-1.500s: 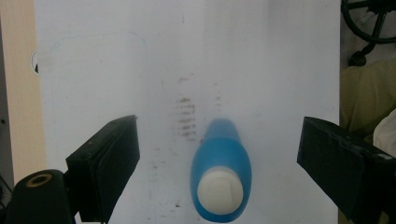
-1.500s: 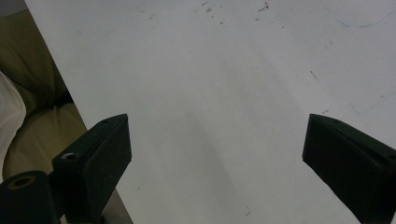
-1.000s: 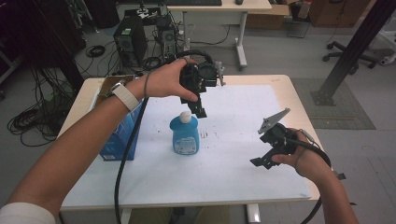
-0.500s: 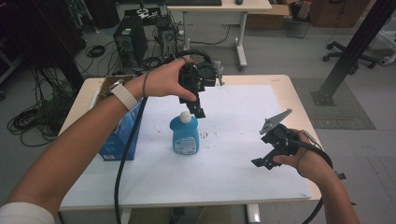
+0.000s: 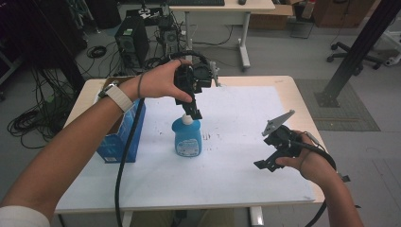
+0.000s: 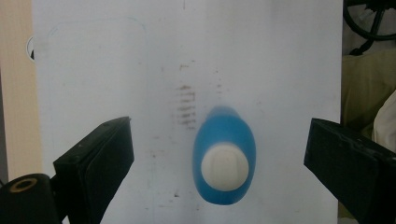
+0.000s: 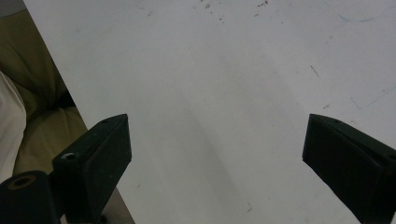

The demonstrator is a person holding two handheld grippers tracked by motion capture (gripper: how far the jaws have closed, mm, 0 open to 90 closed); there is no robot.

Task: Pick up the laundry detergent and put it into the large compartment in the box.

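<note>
The left gripper (image 5: 193,112) hangs right over the blue bottle (image 5: 187,137) standing mid-table, jaws apart — they have just been opening, nothing pinched. Likely next: lower and close on the cap (image 6: 224,166). The right gripper (image 5: 270,158) waits open.

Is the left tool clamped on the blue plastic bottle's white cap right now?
No: in the left gripper view the left tool stands wide open above the blue plastic bottle, with clear gaps beside its white cap.

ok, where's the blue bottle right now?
High view: the blue bottle stands upright left of centre on the white sheet, right of the blue box, directly under the open left gripper.
</note>
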